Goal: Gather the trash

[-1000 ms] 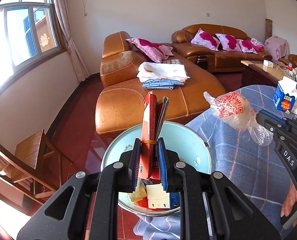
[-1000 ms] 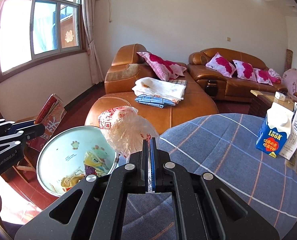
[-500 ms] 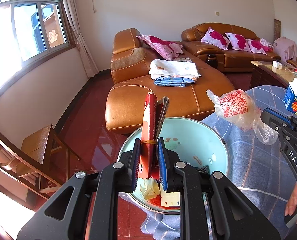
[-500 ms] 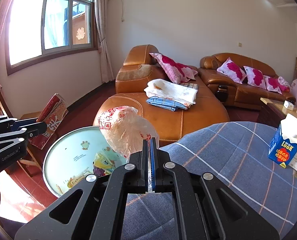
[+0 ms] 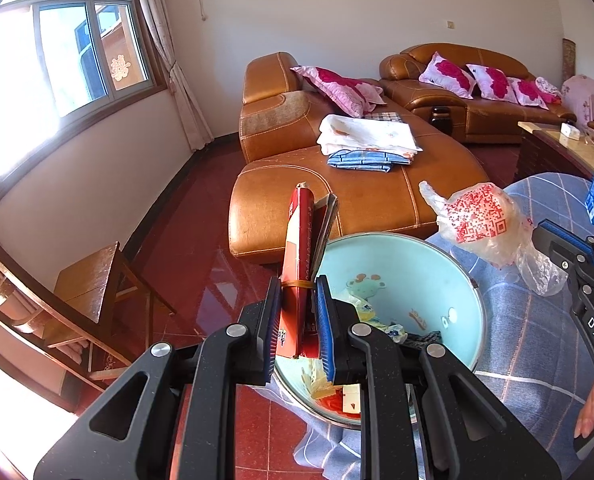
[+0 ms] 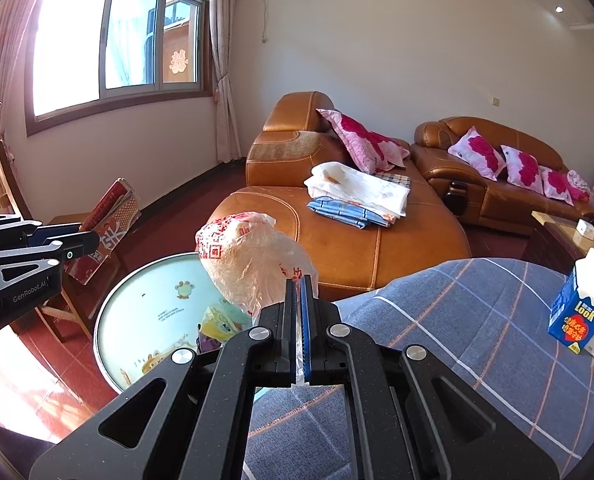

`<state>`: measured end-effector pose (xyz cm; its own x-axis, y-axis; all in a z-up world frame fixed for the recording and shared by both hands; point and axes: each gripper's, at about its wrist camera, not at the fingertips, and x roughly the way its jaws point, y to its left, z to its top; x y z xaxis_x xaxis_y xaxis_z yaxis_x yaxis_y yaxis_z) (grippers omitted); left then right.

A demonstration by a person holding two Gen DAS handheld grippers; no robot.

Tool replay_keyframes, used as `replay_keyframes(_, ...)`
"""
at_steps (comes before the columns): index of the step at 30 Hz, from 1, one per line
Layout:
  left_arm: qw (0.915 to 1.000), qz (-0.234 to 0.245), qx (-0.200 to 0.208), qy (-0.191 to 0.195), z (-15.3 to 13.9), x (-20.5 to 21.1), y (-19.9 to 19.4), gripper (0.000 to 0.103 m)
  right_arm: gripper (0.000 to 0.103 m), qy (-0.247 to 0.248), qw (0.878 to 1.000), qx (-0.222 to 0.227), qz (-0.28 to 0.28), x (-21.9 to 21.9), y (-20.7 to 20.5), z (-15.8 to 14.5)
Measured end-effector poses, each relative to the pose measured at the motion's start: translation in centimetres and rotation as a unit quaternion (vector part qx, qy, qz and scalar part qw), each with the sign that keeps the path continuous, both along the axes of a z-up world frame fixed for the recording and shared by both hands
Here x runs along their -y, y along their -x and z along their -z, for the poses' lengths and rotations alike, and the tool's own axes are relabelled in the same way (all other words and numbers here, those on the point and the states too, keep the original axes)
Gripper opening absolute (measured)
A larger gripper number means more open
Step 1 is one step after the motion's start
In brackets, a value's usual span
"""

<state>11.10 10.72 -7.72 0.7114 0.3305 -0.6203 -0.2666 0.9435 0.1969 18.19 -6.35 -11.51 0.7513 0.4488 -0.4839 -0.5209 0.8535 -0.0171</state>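
The left gripper [image 5: 297, 320] pinches a flattened red carton [image 5: 297, 264] upright above the pale-blue bin [image 5: 449, 280] by the table edge [image 6: 377, 292]. The right gripper [image 6: 297, 320], pressed together, grips a crumpled clear plastic bag [image 6: 249, 260] over the bin's rim. The light bag could cling to the pads or drift past the rim onto the floor.

claws 2 [image 5: 297, 312] [image 6: 299, 316] | basin 1 [image 5: 449, 264] | plastic bag 1 [image 6: 249, 260] | red carton 1 [image 5: 297, 248] | milk cartons 2 [image 6: 579, 304]
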Motion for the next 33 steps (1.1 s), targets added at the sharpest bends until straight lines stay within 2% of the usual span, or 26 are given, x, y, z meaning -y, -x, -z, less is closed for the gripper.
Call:
replay_keyframes(15, 1.0, -0.007, -0.001, 0.004, 0.3, -0.3, -0.3, 0.017, 0.003, 0.007, 1.0, 0.003, -0.014, -0.9, 0.0, 0.5)
replay_keyframes(18, 0.9999, 0.008, -0.009, 0.008, 0.5, -0.2, -0.7, 0.019, 0.003, 0.008, 1.0, 0.001, -0.017, -1.1, 0.0, 0.6)
replay_keyframes(19, 0.9999, 0.004, -0.008, 0.009, 0.5, -0.2, -0.7, 0.021, 0.003, 0.009, 1.0, 0.0, -0.02, -1.3, 0.0, 0.7)
replay_keyframes(20, 0.9999, -0.001, -0.006, 0.011, 0.5, -0.4, -0.7, 0.027, 0.004, 0.016, 1.0, -0.001, -0.019, -1.5, -0.1, 0.8)
replay_keyframes(22, 0.9999, -0.006, -0.001, 0.016, 0.5, -0.6, -0.7, 0.047, 0.015, 0.018, 0.999, -0.008, -0.026, -1.7, -0.2, 1.1)
replay_keyframes(23, 0.9999, -0.008, 0.0, 0.009, 0.5, -0.6, -0.8, 0.047, 0.044, 0.015, 1.0, -0.006, -0.024, -1.6, -0.2, 1.1)
replay_keyframes(24, 0.9999, -0.008, 0.0, 0.008, 0.5, -0.6, -0.8, 0.047, 0.06, 0.007, 1.0, 0.0, -0.023, -1.4, 0.0, 0.9)
replay_keyframes(25, 0.9999, -0.008, -0.001, 0.012, 0.5, -0.8, -0.8, 0.052, 0.059, 0.005, 1.0, 0.001, -0.022, -1.2, 0.0, 0.8)
replay_keyframes(26, 0.9998, -0.012, 0.001, 0.017, 0.5, -0.9, -0.8, 0.067, 0.059, 0.008, 1.0, 0.002, -0.02, -1.2, 0.0, 0.8)
replay_keyframes(27, 0.9997, -0.015, 0.007, 0.02, 0.4, -1.1, -0.6, 0.072, 0.059, 0.008, 1.0, 0.002, -0.017, -1.0, 0.0, 0.9)
replay_keyframes(31, 0.9995, -0.008, 0.016, 0.026, 0.4, -0.9, -0.4, 0.074, 0.06, -0.001, 1.0, 0.011, 0.001, -0.1, 0.6, 0.6)
replay_keyframes(33, 0.9992, -0.008, 0.021, 0.032, 0.4, -0.7, -0.2, 0.079, 0.06, -0.005, 1.0, 0.017, 0.009, 0.6, 1.0, 0.6)
